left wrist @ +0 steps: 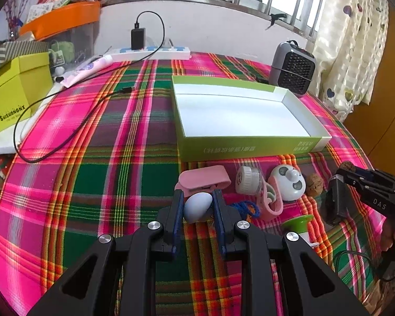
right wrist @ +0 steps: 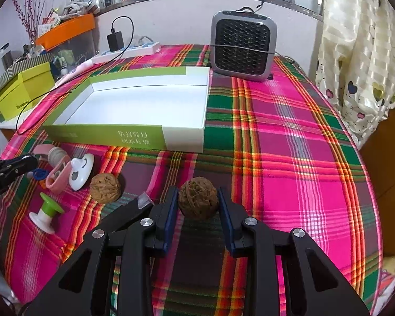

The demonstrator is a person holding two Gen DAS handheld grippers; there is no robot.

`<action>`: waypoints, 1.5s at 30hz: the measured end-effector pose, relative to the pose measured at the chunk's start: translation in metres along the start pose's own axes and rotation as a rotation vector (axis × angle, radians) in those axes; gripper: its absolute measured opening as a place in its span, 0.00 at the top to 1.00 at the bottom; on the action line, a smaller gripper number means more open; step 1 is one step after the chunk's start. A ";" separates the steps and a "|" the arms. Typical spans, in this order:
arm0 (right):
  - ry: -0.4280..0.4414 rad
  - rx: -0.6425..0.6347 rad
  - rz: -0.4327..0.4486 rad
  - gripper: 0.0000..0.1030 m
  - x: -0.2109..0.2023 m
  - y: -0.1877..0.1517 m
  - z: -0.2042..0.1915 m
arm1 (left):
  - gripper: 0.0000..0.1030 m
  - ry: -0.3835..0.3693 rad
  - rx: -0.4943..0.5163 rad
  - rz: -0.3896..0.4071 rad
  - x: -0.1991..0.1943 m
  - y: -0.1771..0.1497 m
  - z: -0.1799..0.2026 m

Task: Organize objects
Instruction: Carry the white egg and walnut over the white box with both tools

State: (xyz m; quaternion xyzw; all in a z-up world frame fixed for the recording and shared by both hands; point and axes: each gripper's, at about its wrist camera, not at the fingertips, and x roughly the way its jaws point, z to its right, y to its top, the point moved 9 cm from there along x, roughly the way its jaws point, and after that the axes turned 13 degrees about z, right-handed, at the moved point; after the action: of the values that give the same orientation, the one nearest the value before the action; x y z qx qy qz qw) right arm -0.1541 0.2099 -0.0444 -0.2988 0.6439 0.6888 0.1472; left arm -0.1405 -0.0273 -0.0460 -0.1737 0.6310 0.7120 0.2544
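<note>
Plaid cloth in pink and green covers the table (right wrist: pixel 289 121). Near its front edge the left gripper (left wrist: pixel 197 205) is clenched on a pale blue egg-shaped piece (left wrist: pixel 197 206), just in front of a pink clip (left wrist: pixel 204 177). The right gripper (right wrist: pixel 197 201) grasps a walnut (right wrist: pixel 198 199), while a second walnut (right wrist: pixel 104 187) lies on the cloth to its left, beside a white panda-faced gadget (right wrist: pixel 81 171). Behind them stands an open green-and-white box (right wrist: pixel 183 138), its white floor bare, and a grey fan heater (right wrist: pixel 243 44) sits at the far edge.

Shallow green-and-white cardboard box (left wrist: pixel 250 121) lies ahead of me on plaid tablecloth (left wrist: pixel 92 179); grey fan heater (right wrist: pixel 243 44) behind it. Pale blue egg (left wrist: pixel 197 206) between my left fingers, wrinkled brown walnut (right wrist: pixel 198 198) between right.
</note>
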 end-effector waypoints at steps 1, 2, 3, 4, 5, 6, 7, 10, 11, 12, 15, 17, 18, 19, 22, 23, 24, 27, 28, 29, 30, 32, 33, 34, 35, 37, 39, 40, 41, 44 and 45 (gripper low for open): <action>0.001 0.001 0.003 0.69 -0.001 0.001 0.000 | 0.81 -0.001 0.000 0.003 -0.001 0.002 0.001; 0.000 0.001 0.007 0.69 -0.002 0.002 -0.001 | 0.81 -0.003 0.001 0.006 -0.002 0.002 0.001; 0.002 0.001 0.009 0.69 -0.003 0.004 -0.001 | 0.81 -0.005 0.002 0.008 -0.002 0.003 0.002; 0.004 0.001 0.012 0.69 -0.004 0.005 -0.001 | 0.81 -0.007 0.002 0.011 -0.003 0.004 0.003; 0.004 0.000 0.015 0.69 -0.004 0.006 -0.002 | 0.81 -0.009 0.004 0.012 -0.003 0.005 0.004; 0.004 -0.001 0.018 0.69 -0.005 0.007 -0.002 | 0.81 -0.009 0.005 0.013 -0.004 0.006 0.004; 0.006 0.000 0.021 0.69 -0.006 0.008 -0.003 | 0.81 -0.011 0.006 0.015 -0.004 0.007 0.005; 0.013 -0.001 0.027 0.69 -0.007 0.012 -0.005 | 0.81 -0.014 0.011 0.022 -0.004 0.011 0.008; 0.015 -0.001 0.029 0.69 -0.007 0.013 -0.006 | 0.81 -0.015 0.014 0.025 -0.005 0.013 0.009; 0.019 -0.001 0.032 0.69 -0.008 0.015 -0.007 | 0.81 -0.016 0.017 0.029 -0.005 0.015 0.010; 0.031 0.000 0.039 0.69 -0.008 0.020 -0.011 | 0.81 -0.022 0.021 0.036 -0.004 0.020 0.013; 0.042 0.000 0.042 0.69 -0.008 0.023 -0.013 | 0.81 -0.027 0.021 0.038 -0.003 0.023 0.014; 0.046 -0.002 0.042 0.69 -0.008 0.025 -0.015 | 0.81 -0.028 0.022 0.040 -0.002 0.025 0.015; 0.052 -0.006 0.044 0.69 -0.007 0.028 -0.017 | 0.81 -0.030 0.023 0.043 -0.001 0.028 0.016; 0.067 -0.016 0.050 0.69 -0.004 0.037 -0.024 | 0.81 -0.042 0.025 0.051 0.003 0.036 0.019; 0.073 -0.017 0.052 0.69 -0.003 0.040 -0.027 | 0.81 -0.048 0.025 0.053 0.005 0.040 0.020; 0.081 -0.018 0.054 0.69 -0.002 0.043 -0.029 | 0.81 -0.051 0.027 0.056 0.006 0.042 0.021; 0.100 -0.031 0.062 0.69 0.002 0.053 -0.039 | 0.81 -0.053 0.036 0.056 0.014 0.050 0.023; 0.109 -0.037 0.064 0.69 0.004 0.058 -0.044 | 0.81 -0.053 0.034 0.052 0.016 0.051 0.022; 0.116 -0.040 0.064 0.69 0.006 0.061 -0.047 | 0.81 -0.056 0.030 0.048 0.020 0.053 0.022; 0.121 -0.041 0.065 0.69 0.007 0.062 -0.048 | 0.81 -0.061 0.028 0.048 0.021 0.054 0.023; 0.132 -0.045 0.062 0.69 0.013 0.067 -0.054 | 0.81 -0.061 0.027 0.049 0.027 0.058 0.023; 0.137 -0.044 0.060 0.69 0.015 0.068 -0.056 | 0.81 -0.062 0.027 0.048 0.031 0.061 0.023; 0.144 -0.043 0.055 0.69 0.019 0.070 -0.059 | 0.81 -0.061 0.025 0.044 0.034 0.061 0.023; 0.152 -0.041 0.049 0.69 0.023 0.072 -0.061 | 0.81 -0.062 0.021 0.042 0.036 0.063 0.022; 0.163 -0.038 0.045 0.69 0.029 0.076 -0.065 | 0.81 -0.069 0.022 0.042 0.042 0.067 0.022; 0.168 -0.037 0.039 0.69 0.034 0.079 -0.067 | 0.81 -0.067 0.024 0.038 0.047 0.070 0.021; 0.168 -0.040 0.036 0.69 0.038 0.082 -0.069 | 0.81 -0.068 0.024 0.034 0.051 0.072 0.021; 0.170 -0.039 0.032 0.69 0.041 0.084 -0.071 | 0.81 -0.067 0.019 0.030 0.054 0.073 0.020; 0.178 -0.044 0.025 0.69 0.049 0.088 -0.075 | 0.81 -0.071 0.009 0.019 0.063 0.077 0.018; 0.177 -0.045 0.020 0.69 0.052 0.089 -0.076 | 0.81 -0.070 0.010 0.013 0.067 0.078 0.018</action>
State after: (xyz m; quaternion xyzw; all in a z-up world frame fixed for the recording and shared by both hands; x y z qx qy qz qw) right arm -0.2302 0.1151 -0.0039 -0.3551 0.6417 0.6755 0.0759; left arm -0.2385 -0.0056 -0.0183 -0.1432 0.6263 0.7163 0.2724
